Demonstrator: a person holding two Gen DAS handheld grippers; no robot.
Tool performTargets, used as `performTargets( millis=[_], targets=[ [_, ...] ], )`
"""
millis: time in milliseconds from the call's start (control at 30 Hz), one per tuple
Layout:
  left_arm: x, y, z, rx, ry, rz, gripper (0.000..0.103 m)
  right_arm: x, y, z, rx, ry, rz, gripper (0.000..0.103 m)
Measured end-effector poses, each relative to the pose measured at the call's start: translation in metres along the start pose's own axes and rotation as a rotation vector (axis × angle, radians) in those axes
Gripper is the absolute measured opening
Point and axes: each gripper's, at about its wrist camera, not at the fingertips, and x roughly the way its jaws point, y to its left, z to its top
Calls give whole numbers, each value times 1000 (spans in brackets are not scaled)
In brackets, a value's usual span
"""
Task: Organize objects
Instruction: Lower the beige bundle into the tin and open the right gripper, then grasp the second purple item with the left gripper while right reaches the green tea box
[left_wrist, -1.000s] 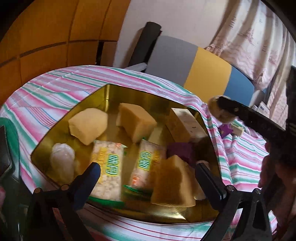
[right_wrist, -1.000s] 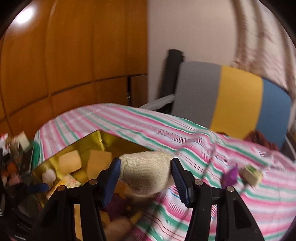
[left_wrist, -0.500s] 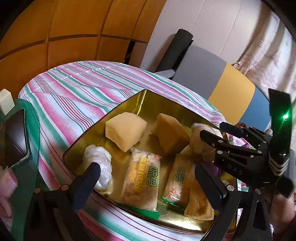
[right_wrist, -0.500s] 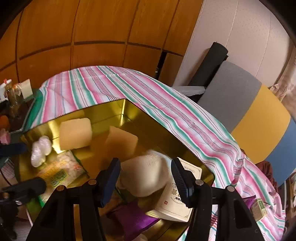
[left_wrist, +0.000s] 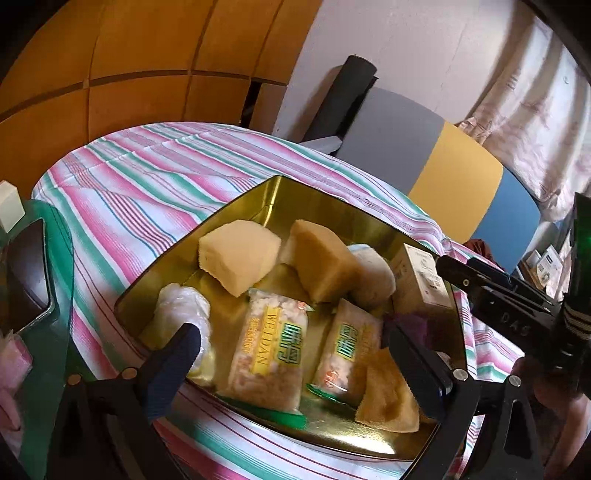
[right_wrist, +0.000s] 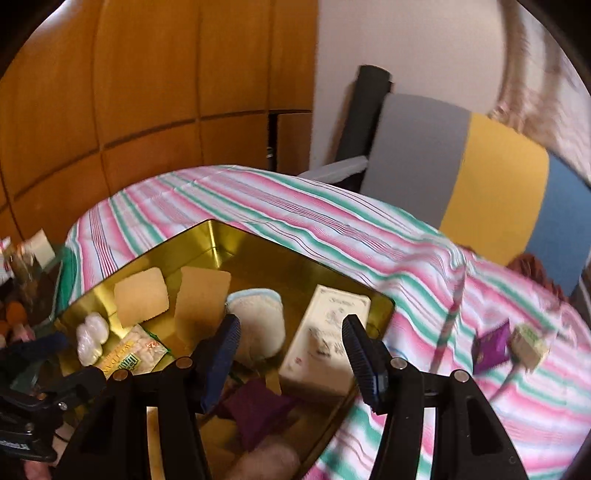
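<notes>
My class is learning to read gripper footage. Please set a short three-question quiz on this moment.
1. True or false: the sock lies inside the tin.
2. How many snack packets lie in the tin?
3. The left gripper is: A) open and empty; B) shut on a sponge; C) shut on a packet.

Key: 1 true; 2 two; 3 A.
</notes>
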Motion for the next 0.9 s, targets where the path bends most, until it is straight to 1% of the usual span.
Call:
performTargets(
  millis=[100, 233, 333, 533, 633, 733, 833, 900],
  targets=[
    [-3, -7, -3, 25, -3, -8, 103, -9, -13, -8, 61, -1, -22, 58],
    [-5, -18, -8, 62, -3, -29, 103, -20, -35, -20, 168, 1, -29, 58],
    [-9, -27, -12, 87, -5, -47, 103, -25, -56, -35, 259, 18, -42, 59],
    [-14, -51, -24, 169, -3, -86, 103, -33, -105, -73, 418, 62, -111, 59],
    [-15, -62, -30, 208, 2, -101, 103, -40, -129, -93, 474, 71, -159, 59],
    [-16, -73, -34, 235, 15, -119, 103, -49, -146, -108, 495, 66, -209, 59],
    [-16, -91, -35, 269, 24, -145, 103, -55, -160, -118, 493, 54, -290, 59],
    [-16, -104, -34, 298, 22, -160, 103, -62, -173, -124, 489, 41, -367, 59]
  ],
)
